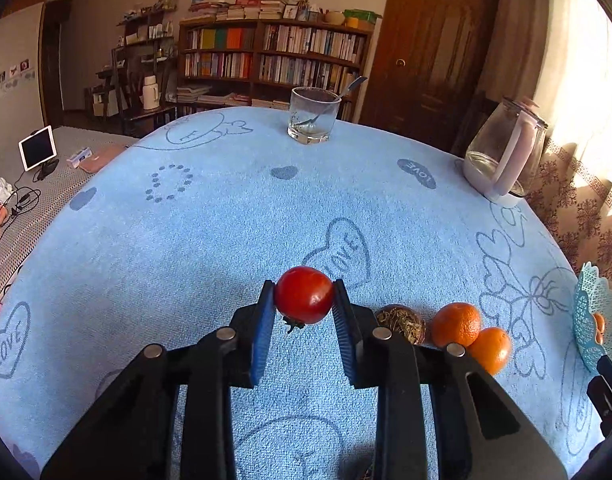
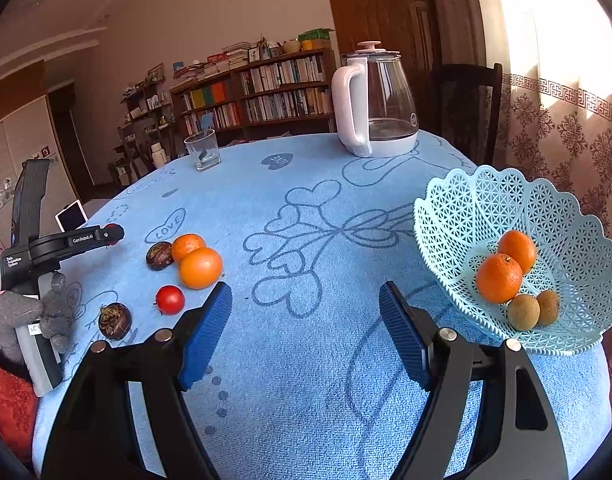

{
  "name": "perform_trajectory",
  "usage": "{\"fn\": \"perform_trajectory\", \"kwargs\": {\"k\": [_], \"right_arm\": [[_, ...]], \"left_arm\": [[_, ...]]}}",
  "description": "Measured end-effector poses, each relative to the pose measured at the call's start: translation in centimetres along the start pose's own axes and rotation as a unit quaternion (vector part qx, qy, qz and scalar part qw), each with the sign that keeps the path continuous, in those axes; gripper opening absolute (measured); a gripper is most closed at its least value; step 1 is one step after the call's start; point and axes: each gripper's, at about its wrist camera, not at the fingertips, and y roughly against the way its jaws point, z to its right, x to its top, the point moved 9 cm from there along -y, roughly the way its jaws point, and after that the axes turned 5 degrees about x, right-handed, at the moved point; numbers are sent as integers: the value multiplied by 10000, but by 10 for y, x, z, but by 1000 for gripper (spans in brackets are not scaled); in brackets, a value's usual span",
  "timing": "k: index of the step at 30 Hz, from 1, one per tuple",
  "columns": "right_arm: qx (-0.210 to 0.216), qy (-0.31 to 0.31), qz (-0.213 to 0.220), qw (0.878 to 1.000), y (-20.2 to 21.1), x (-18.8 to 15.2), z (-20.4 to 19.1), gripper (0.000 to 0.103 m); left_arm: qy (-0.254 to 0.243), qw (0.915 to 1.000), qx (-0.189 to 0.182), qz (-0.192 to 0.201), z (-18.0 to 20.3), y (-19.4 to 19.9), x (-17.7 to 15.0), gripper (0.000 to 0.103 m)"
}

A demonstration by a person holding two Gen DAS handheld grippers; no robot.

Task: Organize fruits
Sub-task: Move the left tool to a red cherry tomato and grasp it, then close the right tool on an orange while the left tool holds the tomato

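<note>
While the left gripper clamps its blue pads on a red tomato, lifted just off the blue tablecloth, the right gripper hangs with jaws wide apart and nothing between them. Just left of the light-blue lattice basket, which holds two oranges and two kiwis, it hovers; farther left of the basket lie two more oranges, another tomato and two dark round fruits.

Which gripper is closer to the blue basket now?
Right. The right gripper hangs open just beside the basket; the left gripper, gripping a tomato, is across the table.
</note>
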Motion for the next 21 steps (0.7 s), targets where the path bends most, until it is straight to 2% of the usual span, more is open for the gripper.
{"fn": "perform_trajectory", "kwargs": {"k": [5, 15, 21], "right_arm": [[361, -126, -286, 9989, -14, 2, -18, 78], [922, 196, -952, 9910, -69, 7, -77, 77], [954, 263, -1200, 9878, -98, 6, -89, 77]], "left_arm": [[19, 9999, -12, 154, 0, 11, 5, 29], [123, 9995, -72, 293, -3, 23, 10, 29], [130, 9995, -76, 292, -4, 23, 10, 29]]}}
